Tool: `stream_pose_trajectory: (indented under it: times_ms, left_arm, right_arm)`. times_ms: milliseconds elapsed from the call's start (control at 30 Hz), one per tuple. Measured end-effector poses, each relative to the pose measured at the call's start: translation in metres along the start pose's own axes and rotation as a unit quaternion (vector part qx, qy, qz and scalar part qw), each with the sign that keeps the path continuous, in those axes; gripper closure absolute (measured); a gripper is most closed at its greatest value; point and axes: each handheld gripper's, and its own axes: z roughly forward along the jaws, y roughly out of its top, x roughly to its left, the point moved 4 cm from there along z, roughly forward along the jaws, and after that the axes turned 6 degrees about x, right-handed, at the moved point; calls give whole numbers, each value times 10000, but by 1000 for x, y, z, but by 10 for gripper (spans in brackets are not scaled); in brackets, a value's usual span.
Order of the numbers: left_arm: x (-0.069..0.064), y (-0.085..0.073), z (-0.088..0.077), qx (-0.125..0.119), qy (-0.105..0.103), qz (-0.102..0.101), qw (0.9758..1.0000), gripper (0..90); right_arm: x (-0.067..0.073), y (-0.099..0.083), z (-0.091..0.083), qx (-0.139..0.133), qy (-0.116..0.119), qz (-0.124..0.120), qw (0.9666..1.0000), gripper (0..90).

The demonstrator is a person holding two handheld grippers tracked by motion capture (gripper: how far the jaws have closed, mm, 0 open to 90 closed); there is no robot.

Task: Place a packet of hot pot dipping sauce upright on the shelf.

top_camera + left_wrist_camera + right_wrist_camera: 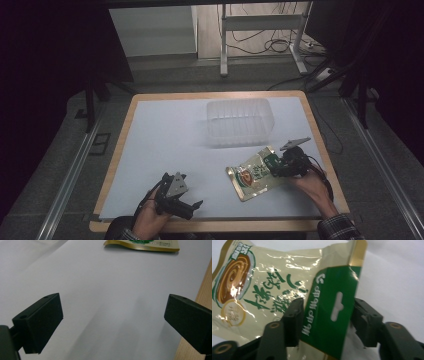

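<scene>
Pouch [274,287]: glossy cream foil snack packet with gold edging, a brown swirl picture, green lettering and a green header strip with a hang slot.
Place: lay on the white tabletop [165,145], near its right edge, in front of the clear plastic tub [240,121].
Right hand-held gripper [325,320]: jaws either side of the green header, not clearly pressing on it.
Left hand-held gripper [112,322]: spread wide over bare tabletop.

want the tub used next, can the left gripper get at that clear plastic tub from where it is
Probably yes: the left gripper is open and holds nothing, and bare table lies between it and the clear tub.
</scene>
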Motion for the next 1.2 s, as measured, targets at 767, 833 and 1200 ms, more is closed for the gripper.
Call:
stream_pose_trajectory:
  times_ms: [767, 833, 1200]
  left_arm:
    - [-1, 0, 1, 36, 24, 31, 10000, 20]
    - [-1, 0, 1, 40, 32, 33, 10000, 20]
    - [0, -1, 1, 43, 46, 20, 10000, 20]
  right_arm:
    - [13, 11, -9, -129, 498, 369, 9980, 891]
    - [13, 12, -11, -189, 542, 408, 9975, 891]
    - [19, 20, -39, -505, 948, 800, 9910, 892]
